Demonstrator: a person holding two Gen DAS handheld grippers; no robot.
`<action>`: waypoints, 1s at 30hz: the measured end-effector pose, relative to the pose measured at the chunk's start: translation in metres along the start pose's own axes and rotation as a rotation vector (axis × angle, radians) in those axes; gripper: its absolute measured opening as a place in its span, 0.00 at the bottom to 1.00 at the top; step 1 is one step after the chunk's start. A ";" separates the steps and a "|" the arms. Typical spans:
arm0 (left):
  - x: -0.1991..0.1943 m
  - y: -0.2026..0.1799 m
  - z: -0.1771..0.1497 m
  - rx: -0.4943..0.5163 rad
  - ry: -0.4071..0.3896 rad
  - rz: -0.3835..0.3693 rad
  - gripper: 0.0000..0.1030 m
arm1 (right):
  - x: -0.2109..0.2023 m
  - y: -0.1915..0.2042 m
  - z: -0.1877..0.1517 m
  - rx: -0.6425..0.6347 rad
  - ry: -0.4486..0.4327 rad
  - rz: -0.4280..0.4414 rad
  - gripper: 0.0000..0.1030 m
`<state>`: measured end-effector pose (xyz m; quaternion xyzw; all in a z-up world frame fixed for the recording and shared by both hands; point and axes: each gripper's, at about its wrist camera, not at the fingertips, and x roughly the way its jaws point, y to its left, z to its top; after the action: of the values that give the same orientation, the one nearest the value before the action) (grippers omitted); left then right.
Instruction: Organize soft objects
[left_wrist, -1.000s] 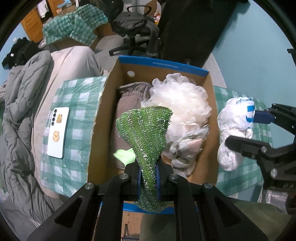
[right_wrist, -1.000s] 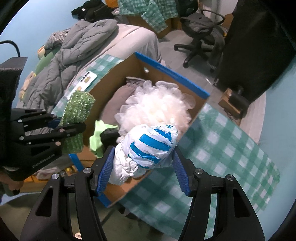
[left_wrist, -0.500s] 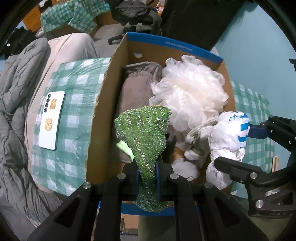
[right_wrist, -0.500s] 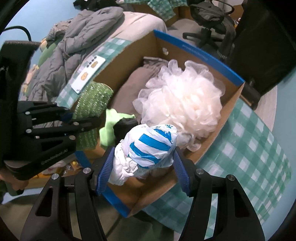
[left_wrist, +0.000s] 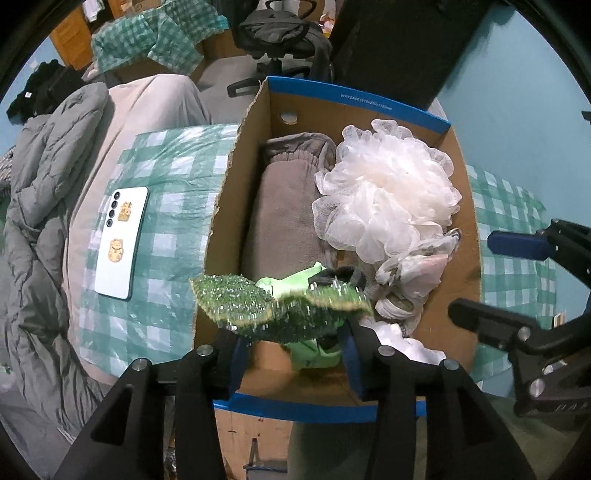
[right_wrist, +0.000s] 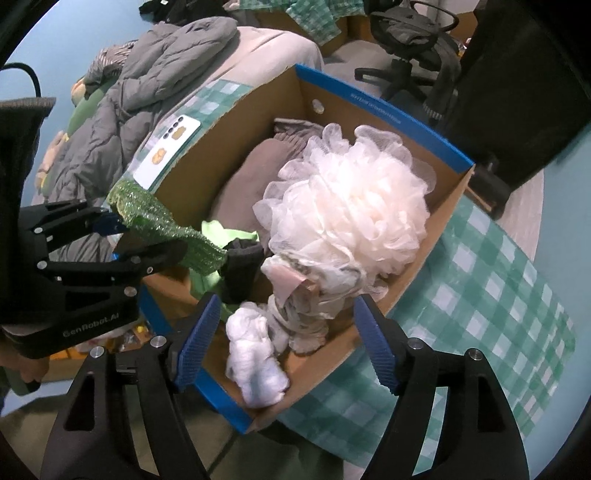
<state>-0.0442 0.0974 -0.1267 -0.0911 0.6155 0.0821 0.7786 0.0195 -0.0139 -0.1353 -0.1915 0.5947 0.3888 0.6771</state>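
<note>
- The right gripper (right_wrist: 286, 341) hovered over the near corner of the cardboard box (right_wrist: 384, 99), its jaws spread wide with nothing between them.
- Just beyond those jaws, a white plastic bag (right_wrist: 255, 363) lay inside the box at that near corner, resting against the near wall.
- The left gripper (left_wrist: 293, 345) was at the near wall of the box, jaws parted wide; a sparkly green scrubbing cloth (left_wrist: 258, 306) lay draped across the gap between its fingers, and I cannot tell whether either finger still pinched it.
- Under the cloth, a light green rag (left_wrist: 314, 352) and a dark sock (left_wrist: 338, 275) sat on the box floor.
- A crumpled bundle of thin plastic (right_wrist: 306, 314) lay next to the white bag.
- Farther in, a big white bath pouf (left_wrist: 388, 195) filled the right half of the box, touching a folded grey garment (left_wrist: 284, 218) on the left half.
- To the left of the box, a white phone (left_wrist: 120, 240) lay face down on the green checked cloth (left_wrist: 173, 192) that covered the bed.
- A grey quilted jacket (left_wrist: 40, 192) was heaped past the phone.
- An office chair (left_wrist: 277, 40) stood behind the box.
</note>
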 end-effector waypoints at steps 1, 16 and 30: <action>-0.002 0.000 0.000 -0.002 -0.003 0.001 0.44 | -0.002 -0.001 0.000 0.002 -0.005 -0.003 0.74; -0.063 -0.016 0.013 -0.004 -0.121 -0.004 0.67 | -0.064 -0.018 0.012 0.067 -0.125 -0.063 0.74; -0.104 -0.038 0.034 0.006 -0.230 0.000 0.85 | -0.111 -0.049 0.009 0.164 -0.218 -0.148 0.76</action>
<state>-0.0271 0.0673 -0.0159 -0.0786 0.5223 0.0901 0.8443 0.0637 -0.0715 -0.0372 -0.1356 0.5316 0.3064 0.7779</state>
